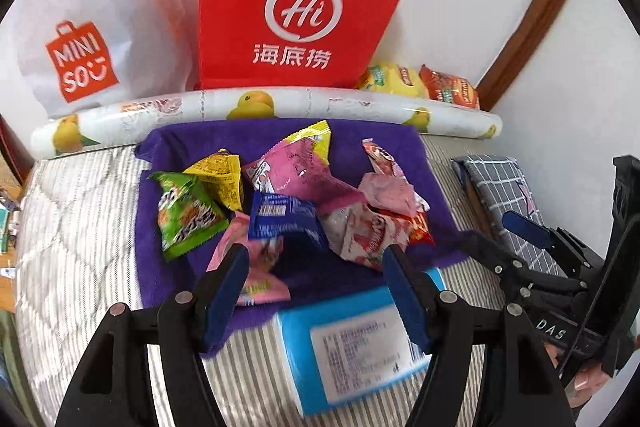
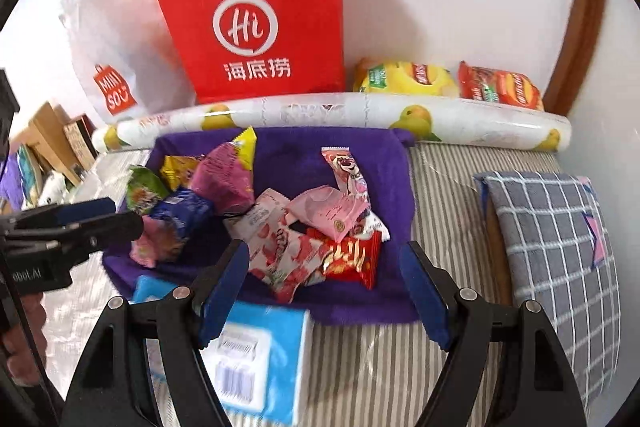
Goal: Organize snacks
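Several snack packets lie piled on a purple cloth (image 1: pixel 360 147) (image 2: pixel 304 155): a green packet (image 1: pixel 184 215), a yellow one (image 1: pixel 220 183), a large pink one (image 1: pixel 296 175), a blue one (image 1: pixel 284 215), and red-and-pink strawberry packets (image 1: pixel 372 231) (image 2: pixel 288 251). My left gripper (image 1: pixel 316 291) is open and empty, just in front of the pile above the cloth's near edge. My right gripper (image 2: pixel 324 291) is open and empty, near the red packet (image 2: pixel 352 259). Each gripper shows in the other's view, the right one (image 1: pixel 516 247) and the left one (image 2: pixel 80 219).
A red paper bag (image 1: pixel 296 7) and a white Miniso bag (image 1: pixel 92 27) stand against the wall behind a rolled fruit-print sheet (image 1: pixel 280 103). Chip bags (image 2: pixel 452 83) lie at back right. A blue box (image 1: pixel 352 343) lies near me. A checked pillow (image 2: pixel 556 239) is right.
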